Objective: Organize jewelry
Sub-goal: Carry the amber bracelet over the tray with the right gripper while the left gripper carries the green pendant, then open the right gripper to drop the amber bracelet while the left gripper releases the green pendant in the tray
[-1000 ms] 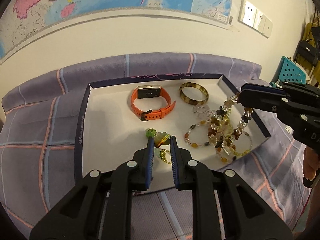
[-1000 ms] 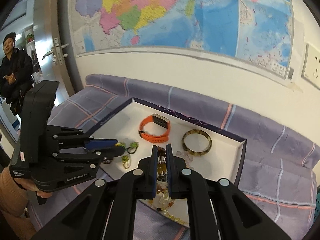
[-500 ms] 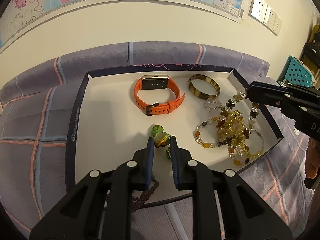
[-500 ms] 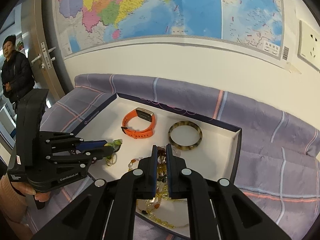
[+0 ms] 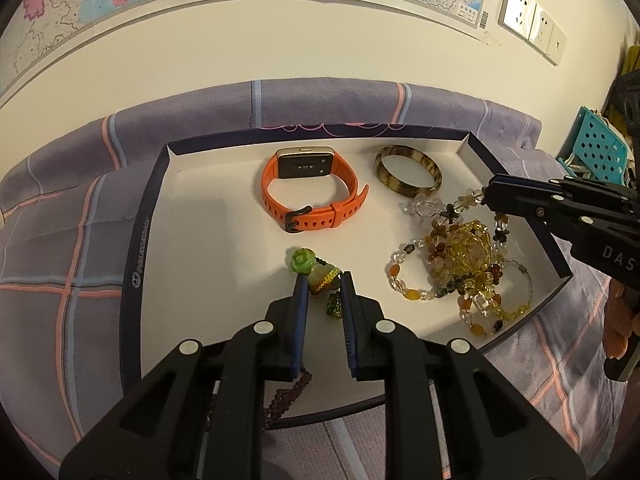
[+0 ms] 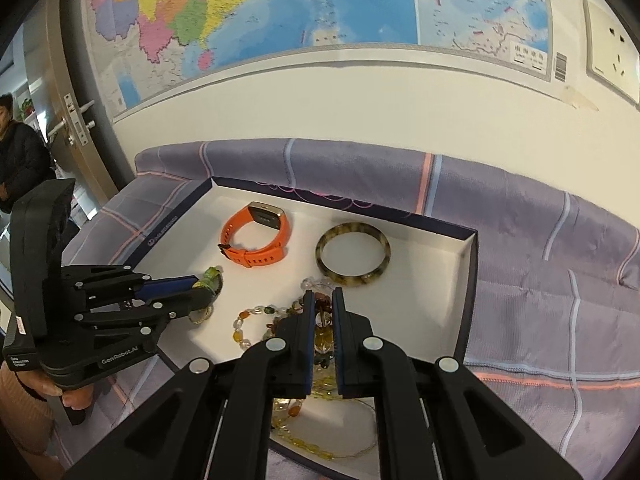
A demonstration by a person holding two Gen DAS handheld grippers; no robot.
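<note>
A white tray (image 5: 224,216) with a dark rim lies on a purple plaid cloth. In it sit an orange watch (image 5: 310,194), a brown bangle (image 5: 408,168) and a heap of amber and clear bead strings (image 5: 460,264). My left gripper (image 5: 323,280) is shut on a green rose pendant with yellow cord (image 5: 316,270), low over the tray's middle; dark purple beads (image 5: 288,394) trail under it. My right gripper (image 6: 320,300) is shut on a strand of the bead strings (image 6: 322,320), whose rest lies piled on the tray's right side. The same right gripper (image 5: 486,196) enters from the right in the left wrist view.
A wall with a map (image 6: 280,20) and sockets (image 5: 532,26) rises just behind the cloth. A teal perforated basket (image 5: 596,148) stands at the far right. At the left a door (image 6: 80,120) stands ajar, with a person in dark clothes (image 6: 16,160) beyond it.
My right gripper has sunk with the bead strand, so the hanging strings now lie heaped on the tray. The left gripper holds about the same spot with the pendant.
</note>
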